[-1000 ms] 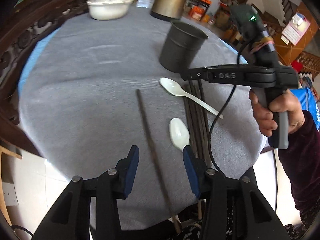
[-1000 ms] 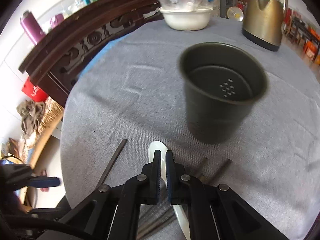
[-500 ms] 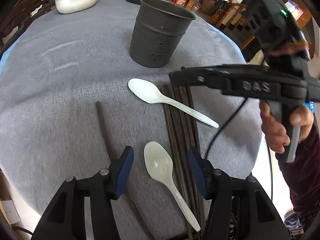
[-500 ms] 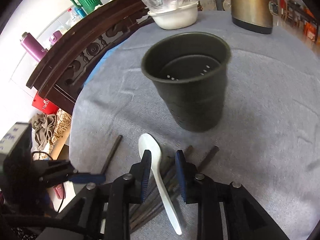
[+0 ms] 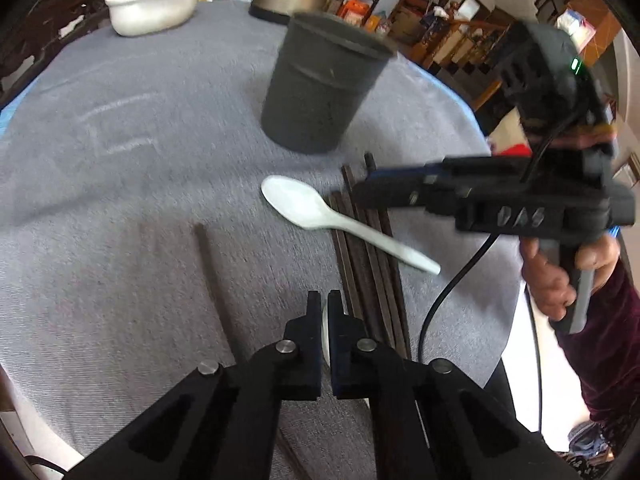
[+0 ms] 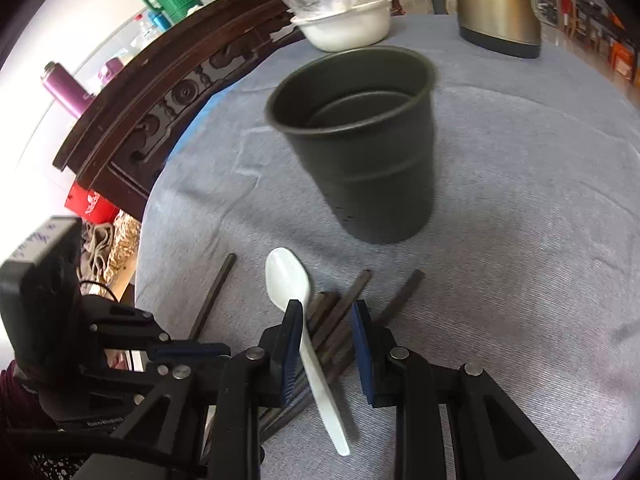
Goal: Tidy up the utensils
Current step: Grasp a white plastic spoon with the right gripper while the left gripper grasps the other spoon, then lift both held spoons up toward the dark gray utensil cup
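Left wrist: left claw (image 5: 324, 312) having just closed, pinching a white spoon (image 5: 325, 338) beside dark chopsticks (image 5: 370, 280).

Right wrist: right claw (image 6: 326, 320) standing partly open, straddling another white plastic spoon (image 6: 298, 308) lying untouched before the dark utensil cup (image 6: 362, 148) on the grey surface (image 6: 520, 200).

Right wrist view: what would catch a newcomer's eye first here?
The dark metal cup stands upright mid-table on the grey cloth, dominating the frame. Just in front of it a white plastic spoon lies across a bundle of dark chopsticks, its handle running between the open blue pads of the right gripper.
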The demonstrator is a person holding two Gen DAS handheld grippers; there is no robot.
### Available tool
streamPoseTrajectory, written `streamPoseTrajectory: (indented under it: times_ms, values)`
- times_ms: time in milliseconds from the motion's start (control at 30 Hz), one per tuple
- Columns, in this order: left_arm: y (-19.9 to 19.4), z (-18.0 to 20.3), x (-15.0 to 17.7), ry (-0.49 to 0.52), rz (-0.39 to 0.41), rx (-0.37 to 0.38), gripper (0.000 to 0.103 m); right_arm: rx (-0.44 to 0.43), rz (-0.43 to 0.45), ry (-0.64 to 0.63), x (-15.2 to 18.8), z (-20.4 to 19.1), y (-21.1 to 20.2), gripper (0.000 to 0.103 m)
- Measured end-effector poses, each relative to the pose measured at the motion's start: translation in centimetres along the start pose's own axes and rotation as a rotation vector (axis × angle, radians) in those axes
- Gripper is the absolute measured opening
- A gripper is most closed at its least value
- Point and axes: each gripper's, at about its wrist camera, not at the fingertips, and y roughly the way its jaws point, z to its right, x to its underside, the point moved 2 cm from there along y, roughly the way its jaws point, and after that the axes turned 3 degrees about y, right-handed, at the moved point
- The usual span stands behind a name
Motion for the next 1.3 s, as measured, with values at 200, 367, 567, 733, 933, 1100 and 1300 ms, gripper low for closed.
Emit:
streamPoseTrajectory:
  times_ms: [200,367,567,733,933,1100,1300]
  values:
    - [-3.2,-1.1,0.1,-0.023,0.072,0.015,0.002,0.022,0.002,-0.050,-1.0,-2.0,1.0,0.072]
    - [-5.3,-1.6,1.2,-0.021,0.098,0.016,0.002,0.017,0.019,-0.099,-1.9,-3.7,1.7,0.073]
    - [-5.6,-1.5,1.6,-0.024,0.076,0.021,0.002,0.108,-0.037,-0.185,-2.5,-5.5,4.8,0.068]
    - [-5.1,-1.3,1.7,-0.024,0.051,0.034,0.002,0.178,-0.057,-0.185,-3.3,-5.6,4.9,0.020]
    - [-3.7,-0.8,0.9,-0.010,0.014,0.049,0.014,0.171,-0.023,-0.144,-2.4,-3.8,3.8,0.006]
    - [-2.0,0.5,0.0,0.016,-0.020,0.064,0.053,0.095,-0.001,-0.091,-1.9,-2.8,2.3,0.008]
    - [0.0,2.4,-0.1,0.097,-0.060,0.006,0.053,0.060,0.028,-0.041,-2.2,-1.7,0.1,0.011]
